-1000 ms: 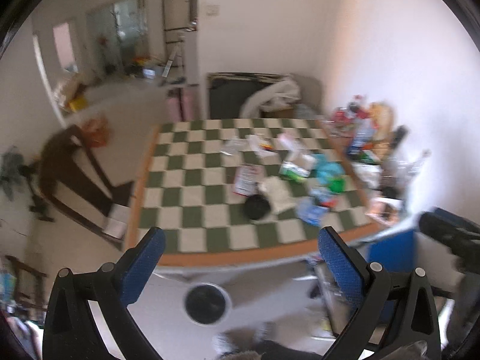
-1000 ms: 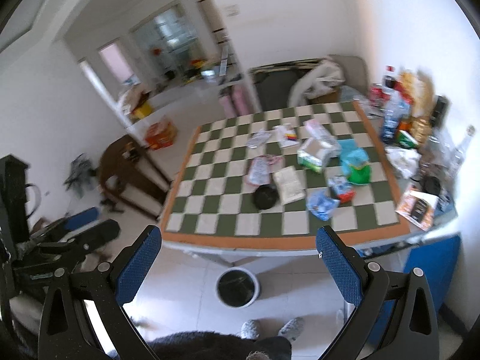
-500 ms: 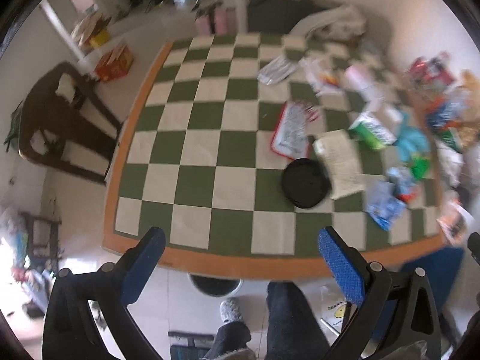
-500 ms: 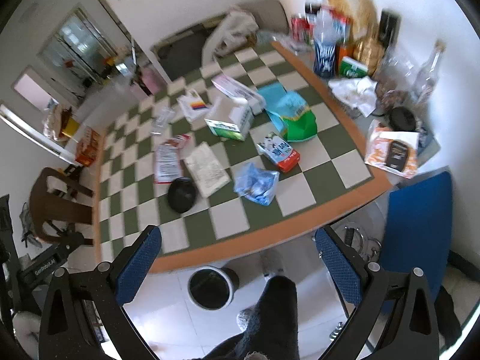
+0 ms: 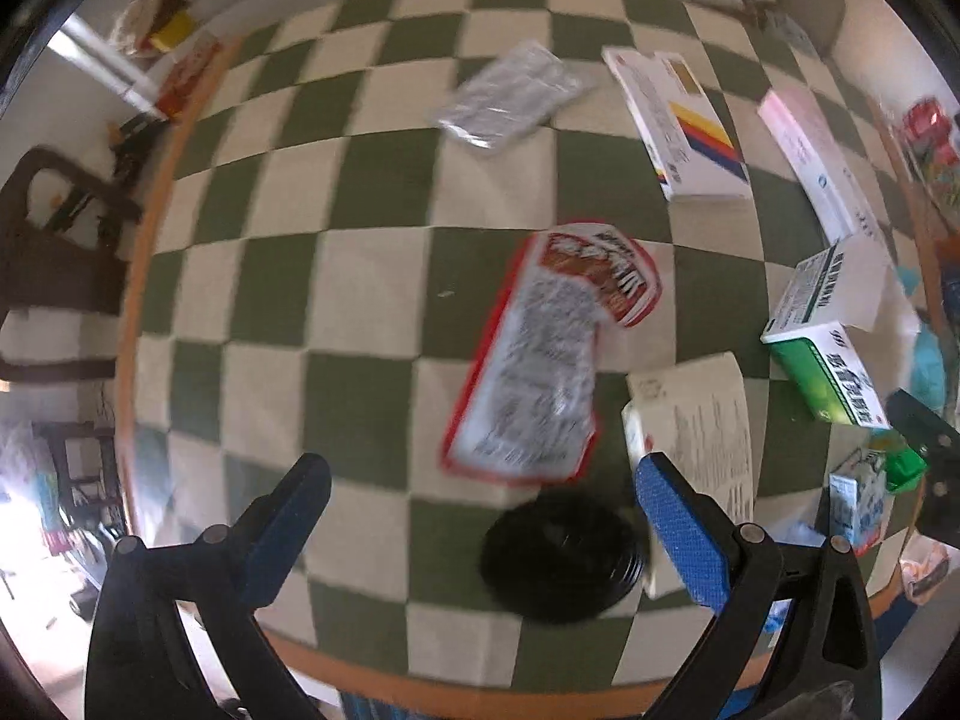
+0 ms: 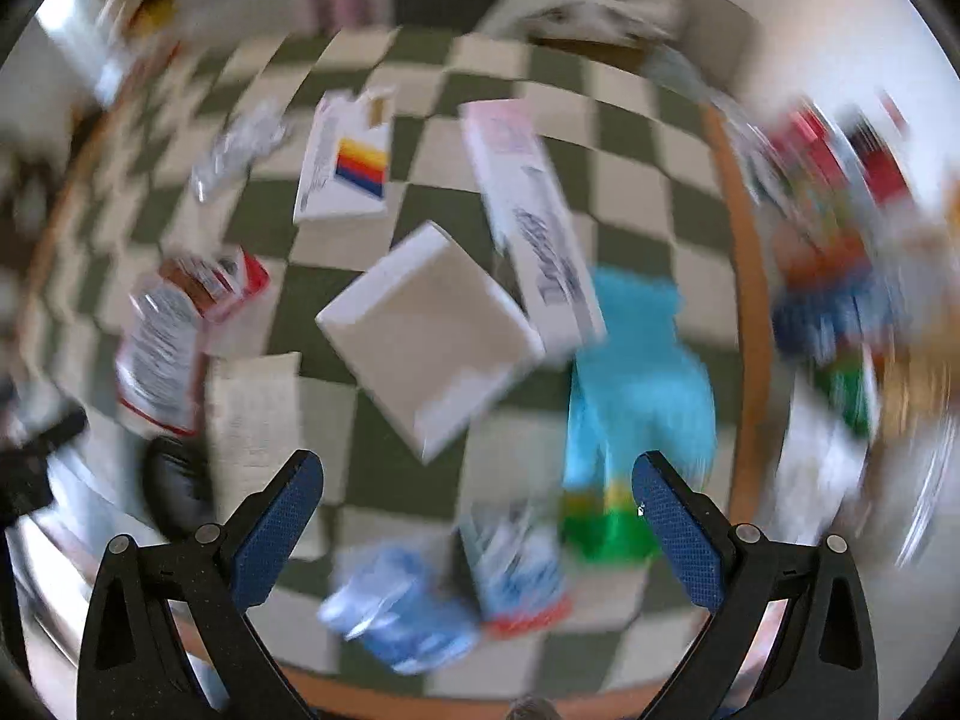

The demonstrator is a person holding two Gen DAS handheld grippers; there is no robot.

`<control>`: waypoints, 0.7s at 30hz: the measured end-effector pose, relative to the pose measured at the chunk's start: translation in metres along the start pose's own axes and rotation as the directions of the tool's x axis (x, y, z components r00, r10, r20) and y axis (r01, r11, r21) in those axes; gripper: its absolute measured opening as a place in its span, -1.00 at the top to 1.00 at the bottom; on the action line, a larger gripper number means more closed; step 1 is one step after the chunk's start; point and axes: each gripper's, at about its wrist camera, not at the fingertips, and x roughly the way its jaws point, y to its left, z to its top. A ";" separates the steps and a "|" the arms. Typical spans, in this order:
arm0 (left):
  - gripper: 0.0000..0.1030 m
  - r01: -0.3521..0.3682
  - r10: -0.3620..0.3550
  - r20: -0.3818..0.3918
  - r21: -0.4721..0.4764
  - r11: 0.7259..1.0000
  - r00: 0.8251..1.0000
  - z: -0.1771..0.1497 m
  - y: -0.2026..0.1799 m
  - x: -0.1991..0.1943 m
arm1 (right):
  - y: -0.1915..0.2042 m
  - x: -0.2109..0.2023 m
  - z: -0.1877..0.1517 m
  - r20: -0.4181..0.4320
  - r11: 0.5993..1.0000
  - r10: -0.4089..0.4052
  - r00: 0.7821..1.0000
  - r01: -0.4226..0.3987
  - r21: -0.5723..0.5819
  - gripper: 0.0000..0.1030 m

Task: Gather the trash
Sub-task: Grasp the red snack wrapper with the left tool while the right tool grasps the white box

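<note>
Trash lies across a green-and-white checkered table (image 5: 270, 300). In the left wrist view a red-edged snack wrapper (image 5: 540, 354), a black round lid (image 5: 561, 558), a white leaflet (image 5: 702, 414), a silver foil packet (image 5: 510, 96) and a green-and-white box (image 5: 828, 336) show. My left gripper (image 5: 480, 516) is open above the near table edge, just before the lid. In the blurred right wrist view a white box (image 6: 432, 330), a turquoise bag (image 6: 642, 384) and a crumpled blue wrapper (image 6: 396, 612) show. My right gripper (image 6: 477, 516) is open above them, holding nothing.
Flat cartons (image 5: 678, 120) lie at the back of the table. Bottles and packages (image 6: 840, 228) crowd its right edge. A dark wooden chair (image 5: 54, 252) stands left of the table. The table's orange rim (image 5: 420, 684) runs below my left fingers.
Both grippers have moved forward and down over the table, so the trash looks much nearer. The right view is now motion-blurred. The floor bin has left view. Both stayed open.
</note>
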 end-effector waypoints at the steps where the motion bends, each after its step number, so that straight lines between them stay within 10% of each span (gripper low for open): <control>1: -1.00 -0.003 0.003 -0.012 0.021 1.000 1.000 0.006 -0.006 0.007 | 0.003 0.007 0.009 -0.015 0.999 -0.004 1.000 0.004 -0.046 -1.00; 6: -0.91 -0.018 0.024 -0.071 0.088 0.996 0.997 0.033 -0.023 0.043 | 0.018 0.053 0.036 -0.126 0.976 -0.014 0.992 -0.014 -0.217 -1.00; 9: -0.07 -0.009 0.015 -0.075 0.086 0.996 0.997 0.043 -0.022 0.052 | 0.018 0.071 0.040 -0.168 0.978 0.000 0.986 -0.035 -0.204 -1.00; 15: 0.45 0.059 -0.056 -0.058 0.047 0.997 0.997 0.049 -0.007 0.052 | 0.011 0.082 0.041 -0.161 0.988 0.089 0.983 -0.108 -0.108 -0.75; 21: 0.59 0.054 -0.053 -0.017 0.057 0.997 0.998 0.047 -0.003 0.036 | 0.000 0.077 0.037 -0.130 0.989 0.148 0.980 -0.149 0.001 -0.56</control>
